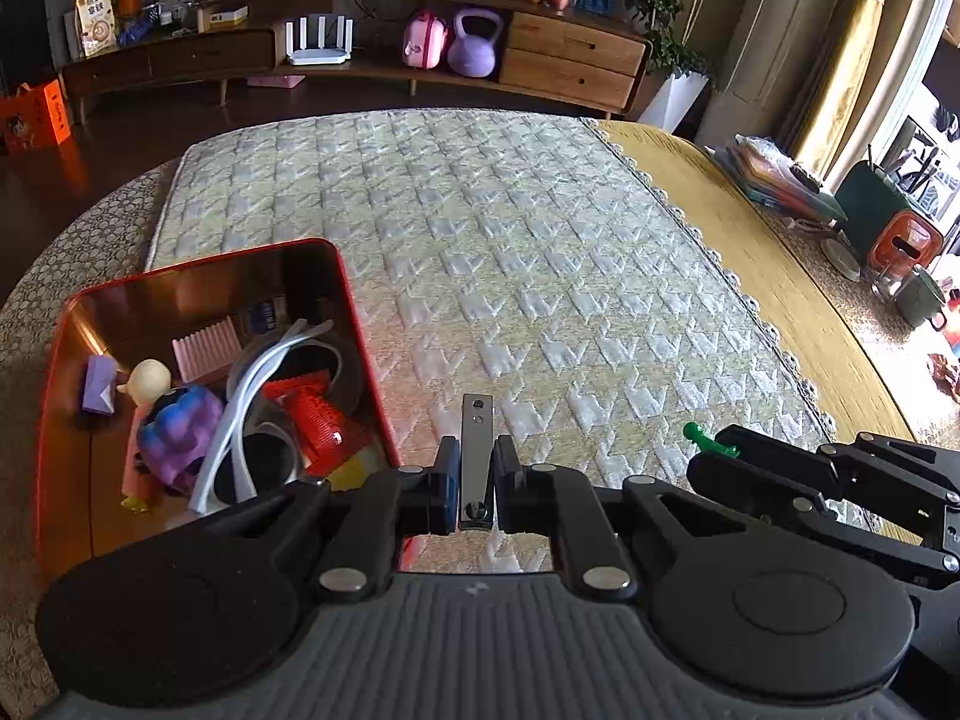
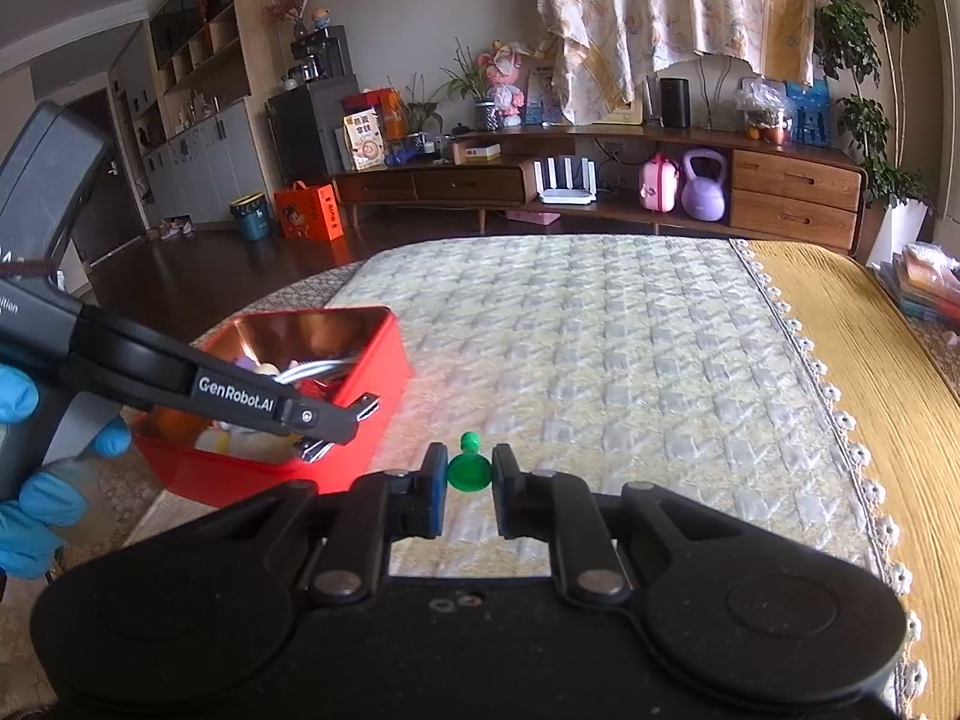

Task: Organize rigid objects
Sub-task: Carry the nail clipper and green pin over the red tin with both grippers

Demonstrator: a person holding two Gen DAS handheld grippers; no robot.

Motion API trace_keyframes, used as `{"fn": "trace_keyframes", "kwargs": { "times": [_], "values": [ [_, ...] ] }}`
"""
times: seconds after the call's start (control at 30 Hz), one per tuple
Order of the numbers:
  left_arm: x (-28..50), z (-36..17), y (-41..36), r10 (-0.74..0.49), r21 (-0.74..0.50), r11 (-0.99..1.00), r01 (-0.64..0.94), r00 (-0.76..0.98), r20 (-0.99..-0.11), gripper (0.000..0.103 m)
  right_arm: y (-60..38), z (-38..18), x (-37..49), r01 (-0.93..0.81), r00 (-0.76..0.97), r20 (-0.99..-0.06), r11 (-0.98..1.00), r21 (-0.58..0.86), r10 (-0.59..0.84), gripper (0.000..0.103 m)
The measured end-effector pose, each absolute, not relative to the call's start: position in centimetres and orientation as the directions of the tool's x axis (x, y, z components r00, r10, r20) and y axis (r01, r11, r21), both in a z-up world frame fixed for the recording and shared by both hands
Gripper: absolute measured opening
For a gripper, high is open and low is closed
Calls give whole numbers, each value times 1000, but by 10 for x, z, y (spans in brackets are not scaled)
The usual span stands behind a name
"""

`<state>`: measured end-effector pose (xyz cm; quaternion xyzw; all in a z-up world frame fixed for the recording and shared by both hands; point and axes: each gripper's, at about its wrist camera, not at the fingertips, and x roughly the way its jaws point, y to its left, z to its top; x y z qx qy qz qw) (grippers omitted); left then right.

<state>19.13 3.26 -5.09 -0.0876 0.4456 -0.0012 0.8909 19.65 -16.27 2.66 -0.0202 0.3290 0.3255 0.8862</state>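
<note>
My left gripper point(image 1: 475, 474) is shut on a black nail clipper point(image 1: 476, 456), held just right of the red tin box point(image 1: 354, 324). The box holds white sunglasses point(image 1: 252, 396), a red block, a pink ridged piece, a purple-blue toy and a small doll. My right gripper point(image 2: 470, 474) is shut on a green pawn-shaped piece point(image 2: 468, 467) above the quilted mat. In the right wrist view the left gripper point(image 2: 336, 420) hovers over the near right part of the red box point(image 2: 384, 372). The green piece also shows in the left wrist view point(image 1: 699, 435).
The quilted pale mat point(image 1: 510, 252) covers the round table; a yellow cloth point(image 1: 750, 240) with lace edge lies to its right. Books and small pots point(image 1: 900, 252) stand at the far right. A wooden sideboard point(image 1: 420, 54) lines the back wall.
</note>
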Motion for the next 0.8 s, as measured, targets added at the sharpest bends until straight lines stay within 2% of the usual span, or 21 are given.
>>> {"fn": "trace_keyframes", "kwargs": {
  "times": [0.43, 0.8],
  "values": [
    [159, -31, 91, -29, -158, 977, -144, 641, -767, 11, -107, 46, 179, -668, 538, -580, 729, 151, 612, 15],
    [157, -34, 147, 52, -118, 968, -222, 639, -768, 11, -64, 45, 178, -715, 495, -591, 685, 140, 637, 15]
  ]
}}
